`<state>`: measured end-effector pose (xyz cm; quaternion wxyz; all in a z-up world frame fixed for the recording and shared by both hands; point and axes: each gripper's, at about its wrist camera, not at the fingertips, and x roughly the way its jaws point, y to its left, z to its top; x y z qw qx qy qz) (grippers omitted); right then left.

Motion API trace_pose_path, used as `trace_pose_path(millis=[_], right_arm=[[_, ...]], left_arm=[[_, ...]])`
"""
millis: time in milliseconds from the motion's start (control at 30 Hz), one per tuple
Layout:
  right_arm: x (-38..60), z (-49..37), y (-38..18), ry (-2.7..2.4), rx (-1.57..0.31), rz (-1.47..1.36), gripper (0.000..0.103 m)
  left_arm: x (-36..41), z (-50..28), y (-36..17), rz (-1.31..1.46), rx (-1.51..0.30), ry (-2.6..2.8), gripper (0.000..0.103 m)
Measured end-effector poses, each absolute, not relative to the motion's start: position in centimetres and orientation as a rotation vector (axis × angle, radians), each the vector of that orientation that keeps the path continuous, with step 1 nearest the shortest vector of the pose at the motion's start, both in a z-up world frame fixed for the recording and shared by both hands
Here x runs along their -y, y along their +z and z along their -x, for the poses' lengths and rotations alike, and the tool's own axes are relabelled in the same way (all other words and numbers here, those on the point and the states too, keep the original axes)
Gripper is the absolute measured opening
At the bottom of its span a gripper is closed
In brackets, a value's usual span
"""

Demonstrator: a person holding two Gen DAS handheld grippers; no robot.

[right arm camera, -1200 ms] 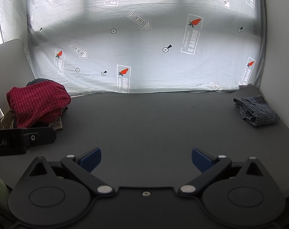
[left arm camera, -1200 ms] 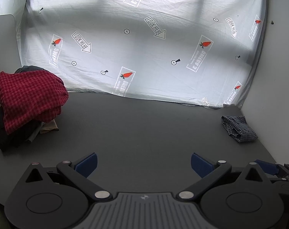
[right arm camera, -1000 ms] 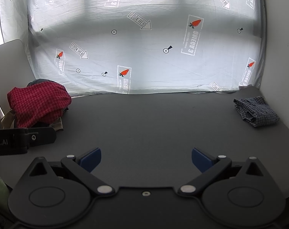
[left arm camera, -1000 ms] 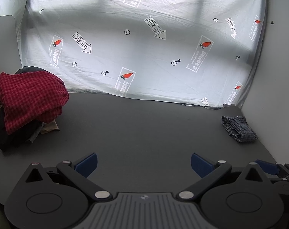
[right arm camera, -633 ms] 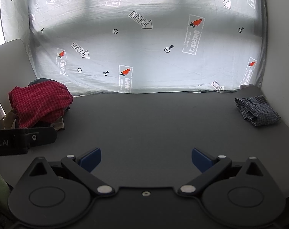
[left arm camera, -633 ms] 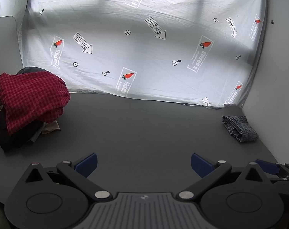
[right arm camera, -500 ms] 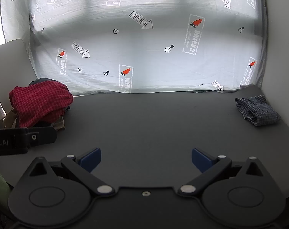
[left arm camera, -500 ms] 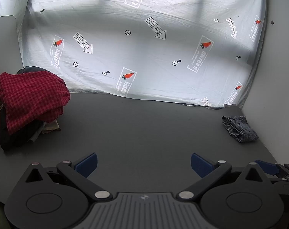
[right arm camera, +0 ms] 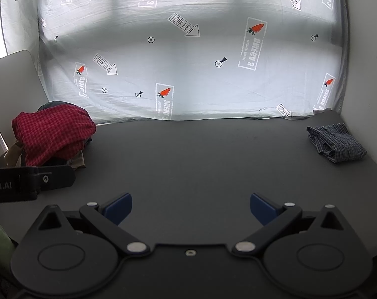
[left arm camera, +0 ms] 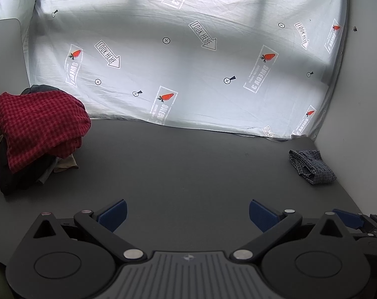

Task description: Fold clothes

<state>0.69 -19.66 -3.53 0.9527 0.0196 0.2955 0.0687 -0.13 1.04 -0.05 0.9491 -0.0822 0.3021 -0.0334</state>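
Note:
A heap of unfolded clothes topped by a red checked shirt (left arm camera: 39, 127) (right arm camera: 54, 132) lies at the far left of the dark grey table (left arm camera: 188, 169) (right arm camera: 200, 159). A folded blue-grey checked garment (left arm camera: 311, 165) (right arm camera: 335, 142) rests at the far right. My left gripper (left arm camera: 187, 214) is open above the near part of the table, with nothing between its blue pads. My right gripper (right arm camera: 190, 208) is open too and holds nothing. In the right wrist view the left gripper's black body (right arm camera: 31, 182) shows at the left edge.
A white printed sheet (left arm camera: 188, 62) (right arm camera: 188, 57) hangs behind the table's far edge. A white wall (left arm camera: 362, 114) bounds the right side. A pale panel (right arm camera: 11, 84) stands at the back left behind the clothes heap.
Both views have shifted very slightly, so the clothes sit a little further right in frame. The grippers stay open and the clothes have not moved on the table.

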Motion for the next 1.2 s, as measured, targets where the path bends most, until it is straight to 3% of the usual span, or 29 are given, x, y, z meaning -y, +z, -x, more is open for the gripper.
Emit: trace_pose_path(millis=[567, 833, 1200], right_arm=[[19.6, -1.8, -3.8, 0.132, -0.622, -0.067, 0.102], [21.5, -4.4, -4.7, 0.119, -0.651, -0.1, 0.102], [23.0, -15.5, -5.8, 0.334, -0.735, -0.212, 0.102]], left_arm=[[-0.9, -1.3, -0.4, 0.185, -0.617, -0.139, 0.103], [-0.2, -4.4, -2.0, 0.282, -0.709, -0.158, 0.103], [-4.8, -13.9, -5.1, 0.745, -0.918, 0.008, 0.103]])
